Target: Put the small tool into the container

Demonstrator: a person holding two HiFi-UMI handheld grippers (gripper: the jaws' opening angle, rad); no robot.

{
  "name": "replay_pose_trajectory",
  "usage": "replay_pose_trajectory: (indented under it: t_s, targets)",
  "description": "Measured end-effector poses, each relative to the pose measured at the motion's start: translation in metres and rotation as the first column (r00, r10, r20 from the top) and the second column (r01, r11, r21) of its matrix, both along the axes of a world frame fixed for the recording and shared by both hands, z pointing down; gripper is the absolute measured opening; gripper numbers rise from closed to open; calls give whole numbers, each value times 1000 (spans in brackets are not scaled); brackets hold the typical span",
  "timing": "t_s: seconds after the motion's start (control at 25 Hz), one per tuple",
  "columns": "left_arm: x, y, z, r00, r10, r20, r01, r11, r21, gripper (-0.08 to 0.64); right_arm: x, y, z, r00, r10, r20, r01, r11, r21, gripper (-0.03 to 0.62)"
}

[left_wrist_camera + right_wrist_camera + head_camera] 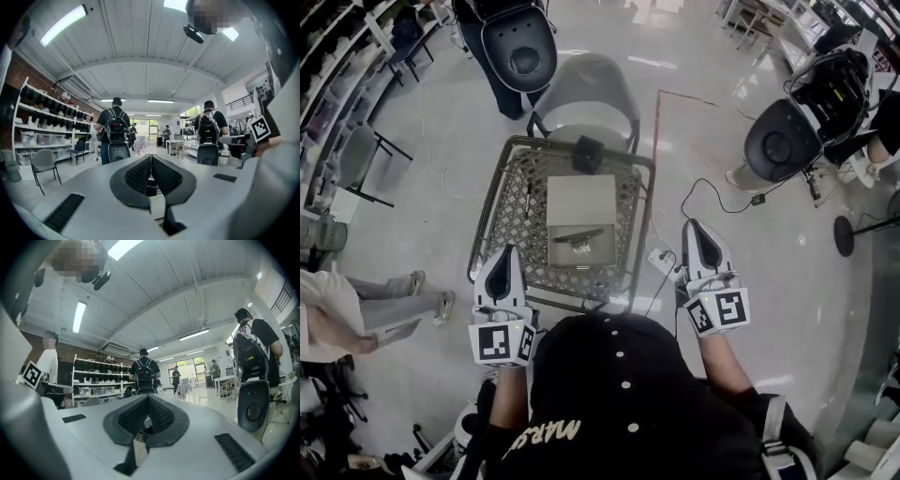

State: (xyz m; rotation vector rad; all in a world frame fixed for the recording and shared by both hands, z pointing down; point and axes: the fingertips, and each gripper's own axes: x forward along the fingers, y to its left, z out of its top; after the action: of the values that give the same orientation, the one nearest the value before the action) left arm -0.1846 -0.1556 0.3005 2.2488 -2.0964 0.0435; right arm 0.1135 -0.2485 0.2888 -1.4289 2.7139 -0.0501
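In the head view a wire cart [502, 183] stands in front of me with a grey box container [581, 199] inside it; the box's near part holds small shiny bits [578, 243]. A thin dark tool [528, 200] lies on the cart mesh to the left of the box. My left gripper [510, 250] hovers at the cart's near left corner, shut and empty. My right gripper [695, 226] is off the cart's right side, over the floor, also shut and empty. Both gripper views look level across the room over touching jaws, left gripper [150, 157] and right gripper [148, 398], and show neither cart nor tool.
A black block [588, 153] sits on the cart's far rim. A grey chair [591, 89] stands just beyond the cart. A power strip [661, 261] and cable lie on the floor to the right. People stand ahead, left and right; shelves line the left wall.
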Motion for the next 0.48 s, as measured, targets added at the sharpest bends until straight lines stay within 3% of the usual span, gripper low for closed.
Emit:
replay_pose_trajectory:
  t_s: [0.48]
  targets:
    - [1, 3, 9, 1000, -1, -9, 1, 1000, -3, 26, -10, 4, 6, 1000, -16, -5, 16, 1000, 5, 12]
